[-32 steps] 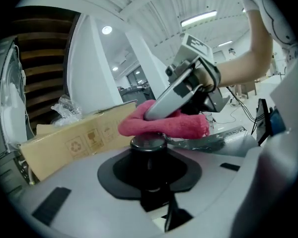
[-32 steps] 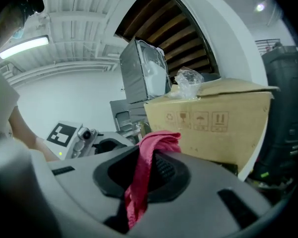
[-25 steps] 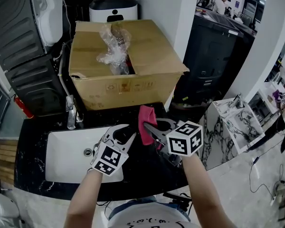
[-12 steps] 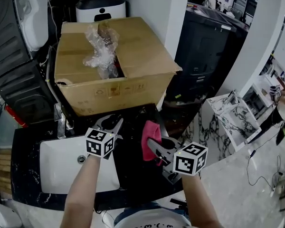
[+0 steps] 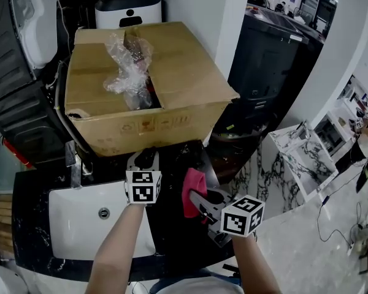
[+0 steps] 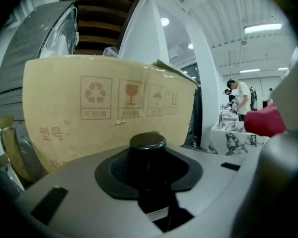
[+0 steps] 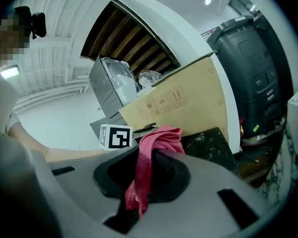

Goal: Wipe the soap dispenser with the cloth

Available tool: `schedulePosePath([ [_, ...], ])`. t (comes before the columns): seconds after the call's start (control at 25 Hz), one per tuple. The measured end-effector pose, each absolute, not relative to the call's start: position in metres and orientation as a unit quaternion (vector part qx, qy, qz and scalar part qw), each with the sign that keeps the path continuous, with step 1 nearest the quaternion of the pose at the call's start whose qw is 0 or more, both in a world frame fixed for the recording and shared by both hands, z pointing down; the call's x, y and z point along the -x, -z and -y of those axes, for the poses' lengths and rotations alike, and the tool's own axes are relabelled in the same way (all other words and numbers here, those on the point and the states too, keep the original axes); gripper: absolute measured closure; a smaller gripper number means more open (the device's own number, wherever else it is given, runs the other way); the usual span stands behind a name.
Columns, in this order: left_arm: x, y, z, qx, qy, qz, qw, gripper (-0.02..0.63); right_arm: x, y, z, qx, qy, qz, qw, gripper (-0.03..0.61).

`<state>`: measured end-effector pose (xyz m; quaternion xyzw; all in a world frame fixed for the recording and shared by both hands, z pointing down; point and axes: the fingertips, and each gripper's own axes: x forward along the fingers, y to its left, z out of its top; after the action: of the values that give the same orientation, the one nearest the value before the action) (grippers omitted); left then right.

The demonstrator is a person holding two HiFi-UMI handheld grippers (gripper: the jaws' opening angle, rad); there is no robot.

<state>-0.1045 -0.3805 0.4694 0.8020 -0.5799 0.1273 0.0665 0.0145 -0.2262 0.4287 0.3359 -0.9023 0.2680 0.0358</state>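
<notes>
My left gripper [image 5: 145, 160] is over the black counter just in front of the cardboard box. It holds a dark soap dispenser [image 6: 147, 143], whose round black cap stands up between the jaws of the left gripper [image 6: 148, 168]. The jaws are opening slightly with the dispenser still between them. My right gripper [image 5: 197, 201] is to its right, shut on a pink-red cloth [image 5: 193, 190]. In the right gripper view the cloth [image 7: 156, 139] bunches above the right gripper [image 7: 145, 185] and hangs down through it. The cloth and the dispenser are apart.
A large cardboard box [image 5: 172, 97] with crumpled plastic wrap [image 5: 127, 63] stands at the back of the counter. A white sink [image 5: 80, 225] with a faucet [image 5: 72, 164] lies on the left. A marbled stand [image 5: 302, 158] is on the right, beyond the counter edge.
My left gripper has swung away from the cloth toward the box and rolled, still with the dispenser. The right gripper has sunk a little with the cloth.
</notes>
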Motion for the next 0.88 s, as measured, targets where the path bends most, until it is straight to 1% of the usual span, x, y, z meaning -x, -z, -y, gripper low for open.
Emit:
schedulePosePath([
  [0.04,0.103,-0.469,0.382,-0.799,-0.126,0.583,0.069,0.495,-0.012,-0.430,0.226,-0.336,-0.270,0.902,0.034,0.528],
  [0.08,0.103,-0.469,0.382,-0.800,-0.120,0.583,0.080,0.480,-0.011,-0.431,0.226,-0.338,-0.270,0.901,0.033,0.528],
  [0.16,0.105,-0.471,0.378,-0.804,-0.110,0.573,0.115,0.322,-0.009,-0.430,0.225,-0.345,-0.267,0.899,0.030,0.528],
  [0.32,0.123,-0.473,0.348,-0.816,-0.082,0.552,0.151,0.310,-0.015,-0.422,0.221,-0.369,-0.254,0.894,0.011,0.528],
  [0.44,0.146,-0.455,0.312,-0.825,0.001,0.541,0.161,0.310,-0.020,-0.415,0.213,-0.388,-0.238,0.890,-0.009,0.528],
  [0.56,0.166,-0.428,0.274,-0.831,0.073,0.531,0.146,0.310,-0.018,-0.406,0.203,-0.401,-0.224,0.888,-0.028,0.528],
  [0.64,0.173,-0.418,0.256,-0.834,0.074,0.532,0.128,0.311,-0.014,-0.402,0.197,-0.409,-0.215,0.886,-0.029,0.528],
  [0.76,0.183,-0.413,0.233,-0.827,0.043,0.551,0.096,0.313,-0.005,-0.397,0.187,-0.418,-0.194,0.887,-0.019,0.528],
  [0.8,0.190,-0.412,0.225,-0.821,0.035,0.564,0.088,0.329,-0.001,-0.394,0.183,-0.417,-0.186,0.889,-0.018,0.528],
  [0.84,0.196,-0.410,0.216,-0.813,0.031,0.575,0.083,0.516,0.003,-0.391,0.179,-0.414,-0.179,0.892,-0.018,0.528],
  [0.88,0.199,-0.408,0.207,-0.809,0.032,0.581,0.080,0.601,0.005,-0.388,0.174,-0.412,-0.173,0.895,-0.019,0.528],
])
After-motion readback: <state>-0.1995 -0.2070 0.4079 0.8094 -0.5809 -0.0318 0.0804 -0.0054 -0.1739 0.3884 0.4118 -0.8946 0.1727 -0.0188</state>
